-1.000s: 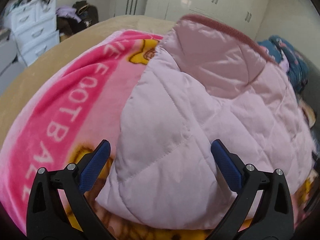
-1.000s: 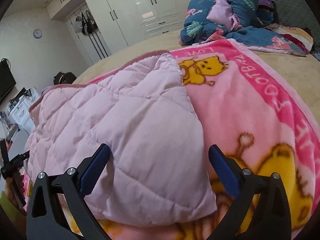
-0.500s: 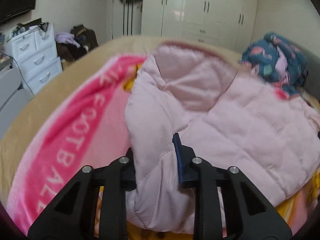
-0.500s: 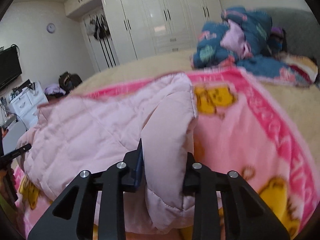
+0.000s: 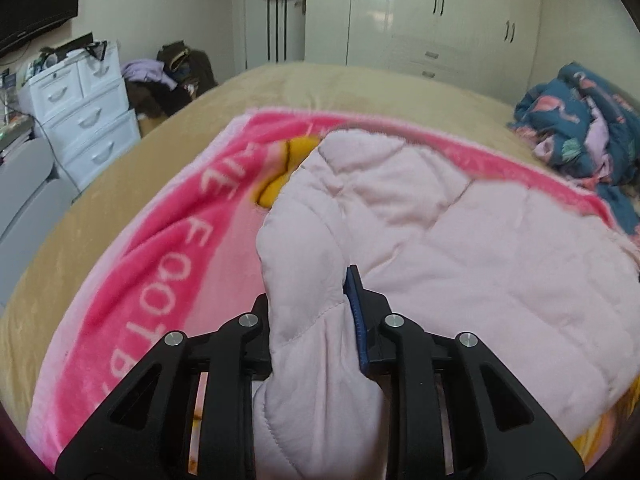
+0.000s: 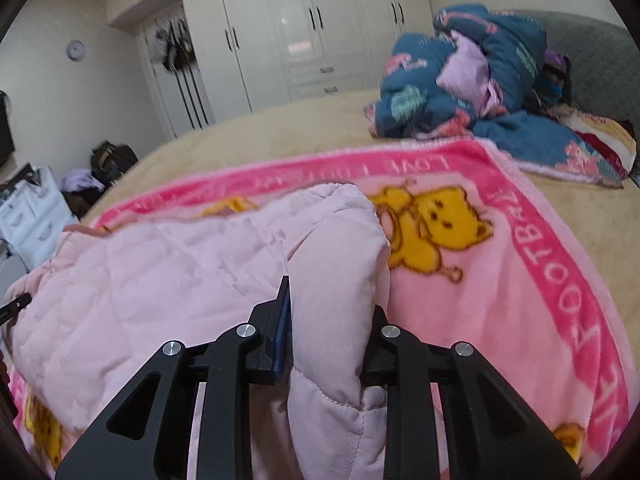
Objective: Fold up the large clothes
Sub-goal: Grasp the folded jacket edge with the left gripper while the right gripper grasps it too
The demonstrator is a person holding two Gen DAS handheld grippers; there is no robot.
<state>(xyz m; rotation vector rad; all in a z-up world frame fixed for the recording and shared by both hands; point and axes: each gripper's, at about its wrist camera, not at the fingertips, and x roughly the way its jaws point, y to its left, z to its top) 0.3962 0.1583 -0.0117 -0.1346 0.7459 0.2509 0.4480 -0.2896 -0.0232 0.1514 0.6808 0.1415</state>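
Observation:
A pale pink quilted jacket [image 5: 460, 248] lies on a pink cartoon-bear blanket [image 5: 160, 248] on the bed. My left gripper [image 5: 310, 304] is shut on the jacket's near left corner and holds that fold lifted off the blanket. My right gripper [image 6: 330, 316] is shut on the jacket's [image 6: 180, 280] near right corner, also lifted. The far part of the jacket rests on the blanket [image 6: 520, 248]. Most of each gripper's pads is hidden by fabric.
A heap of blue patterned bedding [image 6: 472, 88] lies at the bed's far right and also shows in the left wrist view [image 5: 588, 132]. White drawers [image 5: 84, 108] and a clothes pile [image 5: 168, 76] stand left of the bed. White wardrobes [image 6: 312, 32] line the far wall.
Both grippers went from open around the jacket's near corners to shut on them, then lifted the corners up and forward. The jacket's near edge has bunched and risen.

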